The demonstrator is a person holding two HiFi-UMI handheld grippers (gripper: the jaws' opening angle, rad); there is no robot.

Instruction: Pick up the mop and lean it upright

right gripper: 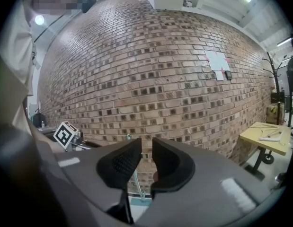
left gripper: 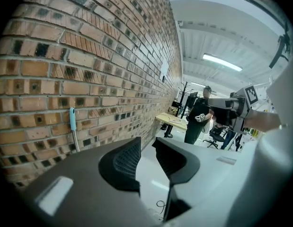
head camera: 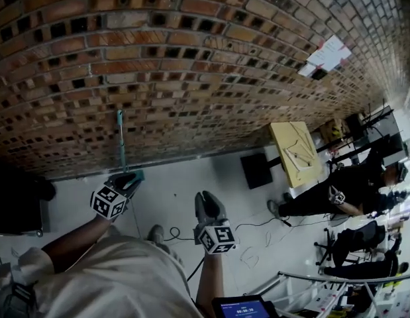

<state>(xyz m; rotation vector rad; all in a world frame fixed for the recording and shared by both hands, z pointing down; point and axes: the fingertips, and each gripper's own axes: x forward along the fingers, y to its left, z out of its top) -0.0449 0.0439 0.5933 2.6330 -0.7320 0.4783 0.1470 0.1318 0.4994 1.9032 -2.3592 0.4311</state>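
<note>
The mop stands upright against the brick wall, a thin pole with a teal grip at its top. My left gripper hovers just in front of the pole's lower part. In the left gripper view the mop is left of the left gripper, apart from it; the jaws stand open with only floor between them. My right gripper is further right, away from the wall. In the right gripper view the mop shows far off through the gap of the open right gripper.
A yellow table and a black box stand by the wall at the right. A person in black is beyond them, with chairs and a metal rail. Cables lie on the floor. A dark object sits at the left.
</note>
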